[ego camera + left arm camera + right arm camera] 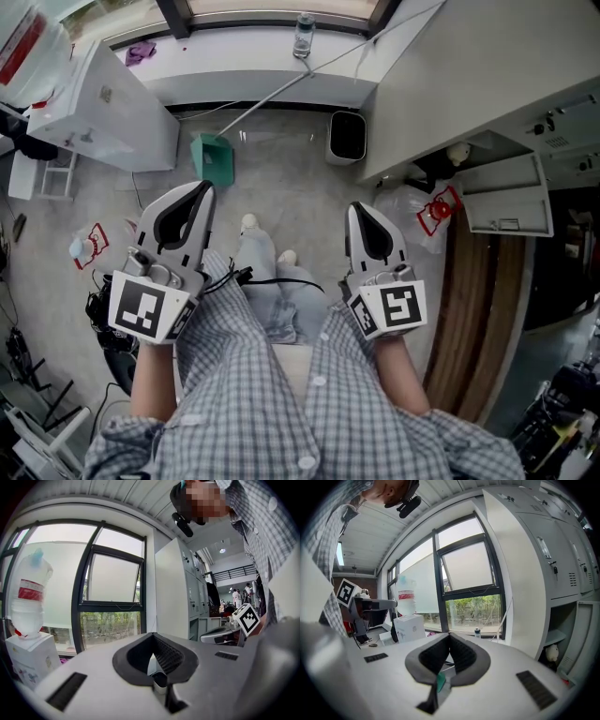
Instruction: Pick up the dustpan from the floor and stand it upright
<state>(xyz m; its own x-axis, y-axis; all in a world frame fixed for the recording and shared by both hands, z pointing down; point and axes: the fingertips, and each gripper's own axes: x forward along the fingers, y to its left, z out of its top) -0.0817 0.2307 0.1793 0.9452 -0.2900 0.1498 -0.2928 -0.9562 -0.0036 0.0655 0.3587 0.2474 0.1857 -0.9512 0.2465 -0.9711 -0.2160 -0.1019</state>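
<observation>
A green dustpan point(214, 157) stands upright on the grey floor below the window. Its long pale handle point(272, 98) leans up and right toward the sill. My left gripper point(204, 187) hovers just short of the pan, jaws shut with nothing between them. My right gripper point(359, 208) is held level with it farther right, also shut and empty. In the left gripper view the left gripper point(151, 637) shows its pads meeting at the tips. In the right gripper view the right gripper point(450, 637) is closed too, and a sliver of the green dustpan point(440, 681) shows below its pads.
A grey waste bin point(347, 136) stands by the white lockers point(469, 75) on the right. A water bottle point(304, 36) sits on the sill. A white box point(94, 103) is at left, a plastic bag point(436, 211) at right. The person's shoes point(249, 223) are below the grippers.
</observation>
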